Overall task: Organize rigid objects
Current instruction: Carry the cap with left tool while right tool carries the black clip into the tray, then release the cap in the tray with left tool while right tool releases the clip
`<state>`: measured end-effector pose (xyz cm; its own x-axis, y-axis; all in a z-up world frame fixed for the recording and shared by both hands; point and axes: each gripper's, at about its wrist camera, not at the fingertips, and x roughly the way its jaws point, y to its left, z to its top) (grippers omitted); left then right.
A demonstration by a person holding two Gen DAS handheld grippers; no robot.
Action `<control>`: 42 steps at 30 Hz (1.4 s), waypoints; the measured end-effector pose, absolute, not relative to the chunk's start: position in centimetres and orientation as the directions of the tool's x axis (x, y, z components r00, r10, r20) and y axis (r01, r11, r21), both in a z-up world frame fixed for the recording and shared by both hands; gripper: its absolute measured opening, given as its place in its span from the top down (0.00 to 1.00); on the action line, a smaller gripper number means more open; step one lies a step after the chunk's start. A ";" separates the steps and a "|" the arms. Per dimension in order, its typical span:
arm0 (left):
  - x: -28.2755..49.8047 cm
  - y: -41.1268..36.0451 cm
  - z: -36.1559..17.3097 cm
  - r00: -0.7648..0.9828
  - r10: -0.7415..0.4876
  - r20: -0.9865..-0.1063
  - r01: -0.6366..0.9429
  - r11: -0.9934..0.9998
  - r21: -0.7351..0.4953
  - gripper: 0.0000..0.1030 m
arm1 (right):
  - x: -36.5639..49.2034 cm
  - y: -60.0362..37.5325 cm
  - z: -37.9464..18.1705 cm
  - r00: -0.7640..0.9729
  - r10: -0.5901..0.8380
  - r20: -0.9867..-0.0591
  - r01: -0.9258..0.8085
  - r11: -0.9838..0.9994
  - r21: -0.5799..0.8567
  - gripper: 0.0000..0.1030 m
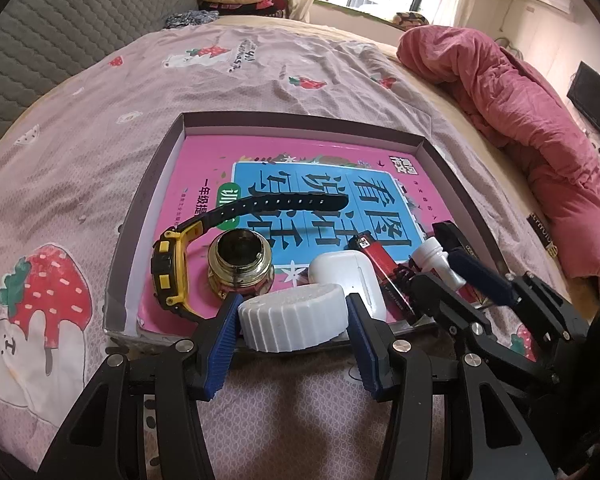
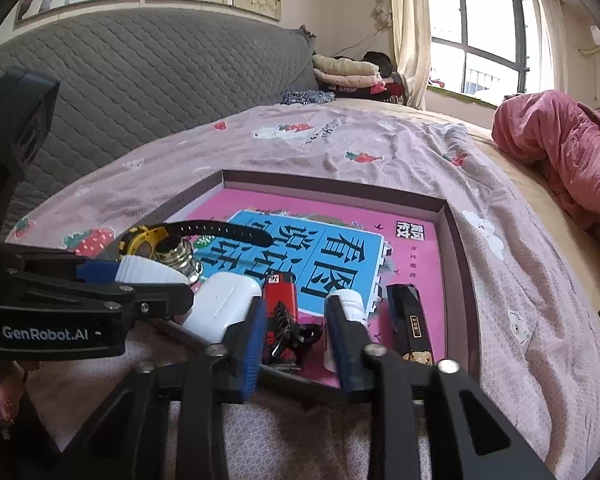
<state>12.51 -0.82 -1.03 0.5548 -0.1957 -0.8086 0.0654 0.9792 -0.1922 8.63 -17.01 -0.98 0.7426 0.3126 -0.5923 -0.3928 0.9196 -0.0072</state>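
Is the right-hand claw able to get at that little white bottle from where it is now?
Probably yes. The white bottle lies in the tray just past the right gripper, against its right finger, with the jaws apart. The red lighter beside it crowds the gap somewhat.

You see a pale pink bedsheet printed with red strawberries and white bears. On it, the shallow tray is mauve-grey with a white inner wall, and the book inside is bright pink with a blue panel carrying black characters. The watch is yellow and black, the ribbed cap white, the lighter red with black marks. Your gripper pads are blue. The quilt is rose pink.
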 end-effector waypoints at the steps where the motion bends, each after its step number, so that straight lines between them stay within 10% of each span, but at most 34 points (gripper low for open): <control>1: 12.5 -0.8 -1.1 0.554 -0.197 -0.809 0.065 0.979 -0.194 0.48 | 8.6 -17.1 -0.9 0.746 0.313 -0.588 -0.390 0.921 -0.005 0.59; 42: 11.3 0.0 0.5 0.575 -0.191 -0.796 0.051 0.979 -0.198 0.38 | 7.1 -19.1 0.2 0.776 0.286 -0.563 -0.328 0.944 0.027 0.52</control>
<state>11.34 -0.04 0.48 0.5749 -0.1910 -0.7956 0.0514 0.9789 -0.1979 7.14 -19.12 0.20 0.7757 0.2855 -0.5629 -0.3280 0.9443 0.0270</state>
